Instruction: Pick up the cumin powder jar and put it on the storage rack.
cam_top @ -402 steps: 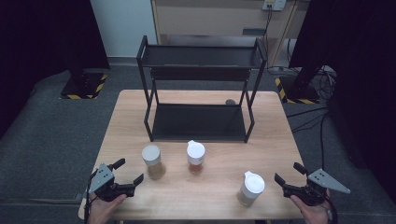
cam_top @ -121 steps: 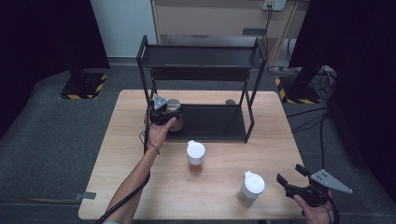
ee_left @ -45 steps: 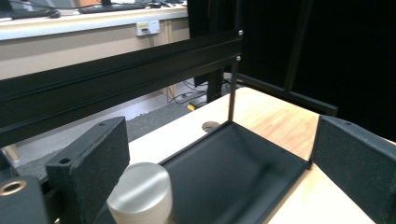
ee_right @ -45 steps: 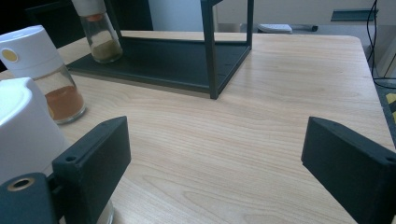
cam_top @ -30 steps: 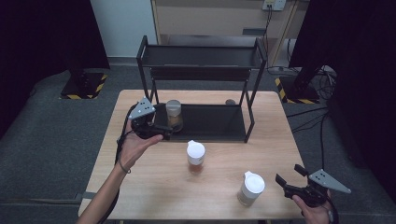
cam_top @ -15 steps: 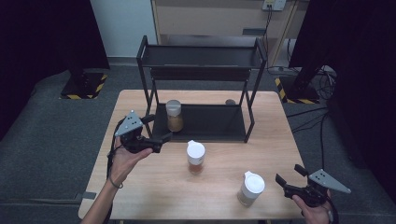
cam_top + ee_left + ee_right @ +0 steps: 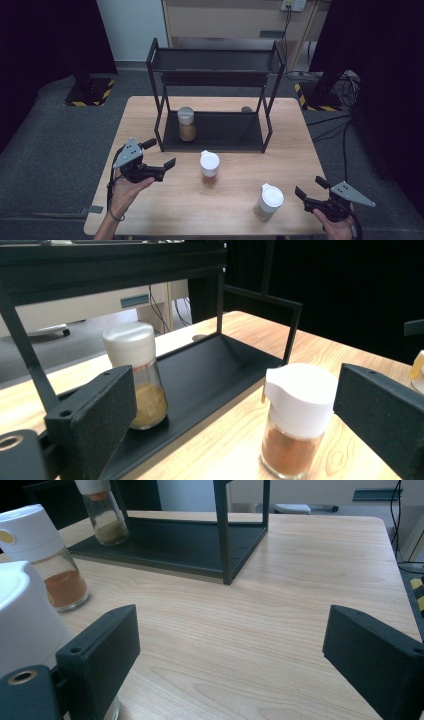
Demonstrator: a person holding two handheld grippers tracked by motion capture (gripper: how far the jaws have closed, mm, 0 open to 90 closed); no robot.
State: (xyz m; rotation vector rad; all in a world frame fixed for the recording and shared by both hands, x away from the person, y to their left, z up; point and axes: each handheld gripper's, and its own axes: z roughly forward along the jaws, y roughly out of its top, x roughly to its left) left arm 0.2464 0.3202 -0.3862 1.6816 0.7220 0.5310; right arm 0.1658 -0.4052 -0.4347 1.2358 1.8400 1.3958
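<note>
Left claw: the left gripper [image 7: 161, 154] hangs over the table's left side with its jaws spread wide and nothing between them, pointing toward the middle of the table.
Jar ahead of it: a white-capped jar [image 7: 299, 417] of reddish-brown powder stands on the bare wood just in front of the open jaws, nearer the right-hand jaw in the left gripper view, and clear of both.
Jar on the rack: a grey-lidded jar [image 7: 135, 375] of tan powder stands upright on the lower tray of the black rack [image 7: 215, 131], at the tray's left end, beyond and to the left of the left claw's jaws.
Right claw: the right gripper [image 7: 308, 192] sits low at the table's near right corner, jaws wide and empty, aimed across the wood toward the rack.
Jar beside it: a third jar [image 7: 268, 201], white-topped, stands just beside the right claw's left-hand jaw; whether they touch cannot be told.
Table: a light wooden table [image 7: 295, 145] carries the rack at its far middle, with the two white-capped jars well apart on its near half.
Hands: a hand [image 7: 126, 192] holds the left claw from below.
</note>
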